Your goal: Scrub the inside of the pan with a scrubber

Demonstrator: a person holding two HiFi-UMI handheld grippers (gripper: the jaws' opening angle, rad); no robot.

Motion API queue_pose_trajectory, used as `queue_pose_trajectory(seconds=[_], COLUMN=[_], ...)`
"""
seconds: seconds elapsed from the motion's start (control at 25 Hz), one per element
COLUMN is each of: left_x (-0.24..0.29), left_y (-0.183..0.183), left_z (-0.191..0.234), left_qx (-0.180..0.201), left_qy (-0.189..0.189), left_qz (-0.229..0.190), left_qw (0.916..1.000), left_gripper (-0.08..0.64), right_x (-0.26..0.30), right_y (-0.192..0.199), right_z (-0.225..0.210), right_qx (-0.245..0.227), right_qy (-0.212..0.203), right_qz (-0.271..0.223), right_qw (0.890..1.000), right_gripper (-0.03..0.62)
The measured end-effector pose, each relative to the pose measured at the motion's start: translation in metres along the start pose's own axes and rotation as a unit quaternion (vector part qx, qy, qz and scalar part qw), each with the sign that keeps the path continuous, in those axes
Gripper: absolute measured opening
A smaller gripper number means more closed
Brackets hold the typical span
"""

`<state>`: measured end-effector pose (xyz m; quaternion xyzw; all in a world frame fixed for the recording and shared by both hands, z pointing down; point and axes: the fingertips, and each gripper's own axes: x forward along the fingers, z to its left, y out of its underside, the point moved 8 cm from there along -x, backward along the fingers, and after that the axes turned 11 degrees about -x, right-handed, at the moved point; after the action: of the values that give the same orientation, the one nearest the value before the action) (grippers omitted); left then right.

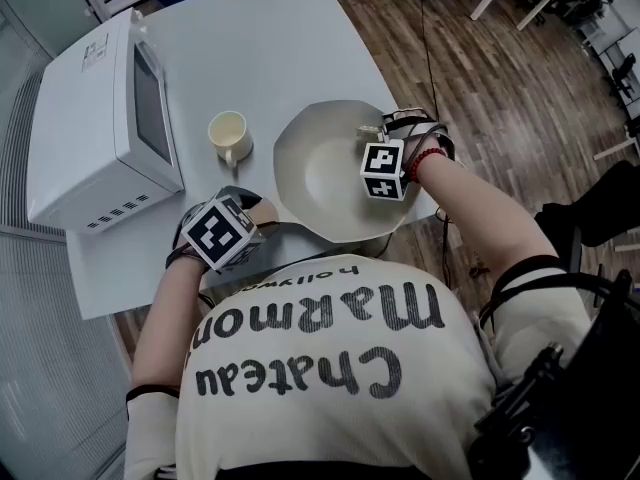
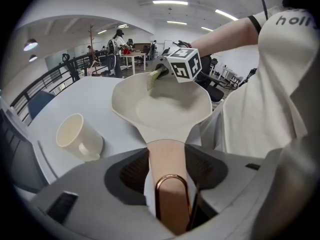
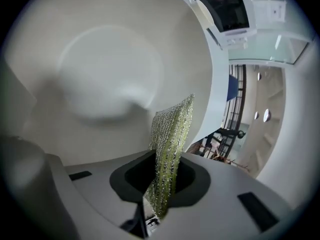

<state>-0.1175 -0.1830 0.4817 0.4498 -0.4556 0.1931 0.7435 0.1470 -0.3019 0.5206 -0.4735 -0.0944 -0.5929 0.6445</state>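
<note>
Two grips, hidden overhead | left tool (image 2: pixel 169 176) clamps pan handle (image 2: pixel 167 156) | right tool (image 3: pixel 164 186) pinches scrubber (image 3: pixel 172 139)

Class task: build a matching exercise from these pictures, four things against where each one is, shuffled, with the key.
Things:
1 scrubber
2 pan handle
3 cup
4 microwave

Places:
A in the left tool
B at the table's left side, head view
C in the right tool
D between microwave and pan

Pairs: 1-C, 2-A, 3-D, 4-B
</note>
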Motion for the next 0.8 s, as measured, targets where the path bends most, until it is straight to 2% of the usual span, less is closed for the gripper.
queue_pose_trajectory(seconds=[0.08, 0.16, 0.2, 0.28, 0.32, 0.36, 0.4, 0.44, 0.48, 0.52, 0.6, 0.64, 0.68, 0.72, 0.76, 0.8], left_x=[0.000, 0.000, 0.000, 0.000, 0.000, 0.000, 0.000, 0.000, 0.000, 0.000, 0.000, 0.000, 0.000, 0.000, 0.000, 0.000], left_y=[-0.001, -0.001, -0.001, -0.002, -0.002, -0.002, -0.003, -0.003, -0.003, -0.003, -0.004, -0.004, -0.004, -0.003, -0.003, -0.003], left_z=[0.000, 0.001, 0.001, -0.001, -0.001, -0.002, -0.002, -0.002, -0.002, -0.001, -0.001, -0.001, -0.001, 0.000, 0.000, 0.000], left_qx=[0.003, 0.000, -0.002, -0.005, -0.006, -0.006, -0.006, -0.005, -0.005, -0.004, -0.005, -0.006, -0.007, -0.007, -0.008, -0.009], left_qy=[0.001, 0.001, 0.002, 0.003, 0.002, 0.001, 0.000, -0.001, 0.000, 0.001, 0.003, 0.004, 0.005, 0.006, 0.006, 0.007], left_qz=[0.003, 0.005, 0.006, 0.008, 0.009, 0.011, 0.013, 0.014, 0.015, 0.015, 0.015, 0.015, 0.017, 0.018, 0.018, 0.017], left_qw=[1.0000, 1.0000, 1.0000, 1.0000, 0.9999, 0.9999, 0.9999, 0.9999, 0.9999, 0.9999, 0.9999, 0.9999, 0.9998, 0.9998, 0.9998, 0.9998], left_gripper=[0.236, 0.236, 0.236, 0.236, 0.236, 0.236, 0.236, 0.236, 0.236, 0.238, 0.239, 0.239, 0.239, 0.238, 0.239, 0.239], right_x=[-0.002, -0.003, -0.005, -0.011, -0.017, -0.025, -0.034, -0.044, -0.053, -0.060, -0.072, -0.077, -0.081, -0.084, -0.086, -0.087], right_y=[0.000, 0.002, 0.003, 0.005, 0.005, 0.006, 0.005, 0.003, -0.003, -0.012, -0.035, -0.047, -0.057, -0.066, -0.074, -0.081], right_z=[0.000, -0.002, -0.004, -0.012, -0.019, -0.028, -0.037, -0.044, -0.049, -0.050, -0.044, -0.039, -0.032, -0.025, -0.018, -0.011], right_qx=[-0.018, -0.016, 0.004, 0.095, 0.161, 0.237, 0.315, 0.392, 0.460, 0.516, 0.584, 0.600, 0.608, 0.608, 0.604, 0.598], right_qy=[0.055, 0.095, 0.101, 0.085, 0.063, 0.032, -0.010, -0.069, -0.143, -0.228, -0.394, -0.461, -0.516, -0.561, -0.595, -0.618], right_qz=[-0.009, -0.018, -0.027, -0.064, -0.093, -0.129, -0.171, -0.217, -0.267, -0.314, -0.384, -0.397, -0.397, -0.389, -0.377, -0.367], right_qw=[0.998, 0.995, 0.994, 0.990, 0.980, 0.963, 0.933, 0.891, 0.835, 0.763, 0.597, 0.520, 0.455, 0.406, 0.373, 0.356], right_gripper=[0.055, 0.055, 0.055, 0.055, 0.055, 0.055, 0.055, 0.055, 0.055, 0.055, 0.055, 0.055, 0.055, 0.055, 0.055, 0.055])
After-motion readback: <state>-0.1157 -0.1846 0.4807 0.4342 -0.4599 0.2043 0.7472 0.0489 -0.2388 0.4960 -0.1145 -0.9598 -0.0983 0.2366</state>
